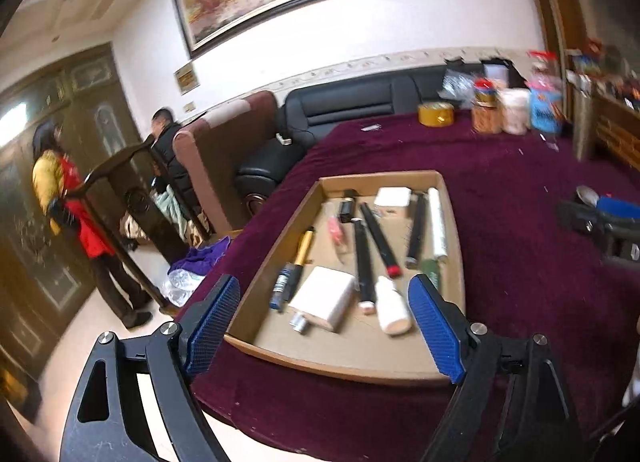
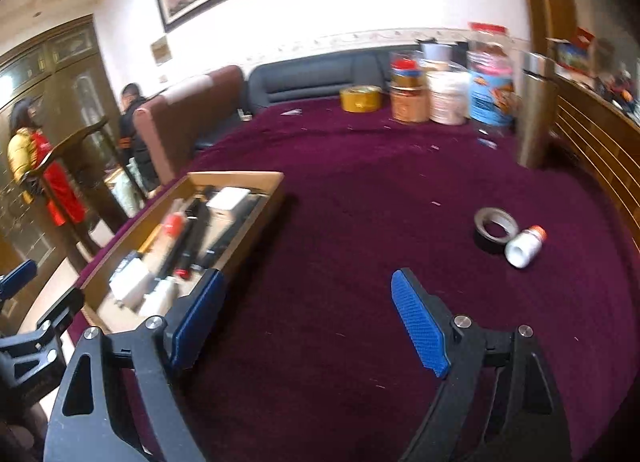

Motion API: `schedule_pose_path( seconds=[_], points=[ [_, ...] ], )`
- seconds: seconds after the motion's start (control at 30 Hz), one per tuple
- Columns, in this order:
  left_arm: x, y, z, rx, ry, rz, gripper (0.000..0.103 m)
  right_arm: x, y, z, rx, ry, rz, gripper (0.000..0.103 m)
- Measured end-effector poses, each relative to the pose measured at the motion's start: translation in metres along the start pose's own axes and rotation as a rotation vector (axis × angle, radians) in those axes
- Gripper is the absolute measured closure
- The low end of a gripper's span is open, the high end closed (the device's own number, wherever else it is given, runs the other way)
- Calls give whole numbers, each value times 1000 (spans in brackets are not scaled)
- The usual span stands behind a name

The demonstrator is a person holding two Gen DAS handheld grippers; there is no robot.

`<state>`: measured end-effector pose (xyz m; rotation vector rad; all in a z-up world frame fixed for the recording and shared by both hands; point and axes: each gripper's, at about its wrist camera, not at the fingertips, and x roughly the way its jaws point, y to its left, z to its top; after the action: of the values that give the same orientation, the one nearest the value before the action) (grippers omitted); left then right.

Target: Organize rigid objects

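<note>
1. Left gripper [image 1: 324,302]: blue ribbed pads spread wide, holding nothing, touching nothing.
2. Right gripper [image 2: 308,302]: blue pads likewise spread wide and empty.
3. Shallow brown cardboard tray [image 1: 454,221]: ahead of the left fingers, holding black tubes, white blocks and a white bottle; on plush maroon cloth [image 2: 360,221].
4. Grey tape roll [image 2: 495,227] and white orange-capped bottle [image 2: 524,248]: touching, beyond the right finger.
5. Labels: blurred, unreadable.
</note>
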<state>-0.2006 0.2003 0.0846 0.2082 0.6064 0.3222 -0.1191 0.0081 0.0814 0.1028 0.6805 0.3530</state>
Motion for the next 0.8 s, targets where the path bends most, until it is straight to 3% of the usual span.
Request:
schedule_pose_path(
  seconds=[0.43, 0.8],
  points=[
    [-8, -63, 5, 137, 33, -66, 20, -11, -81, -6, 119, -21, -81, 17],
    [4, -91, 6, 183, 80, -90, 20, 0, -115, -10, 183, 10, -93, 17]
  ],
)
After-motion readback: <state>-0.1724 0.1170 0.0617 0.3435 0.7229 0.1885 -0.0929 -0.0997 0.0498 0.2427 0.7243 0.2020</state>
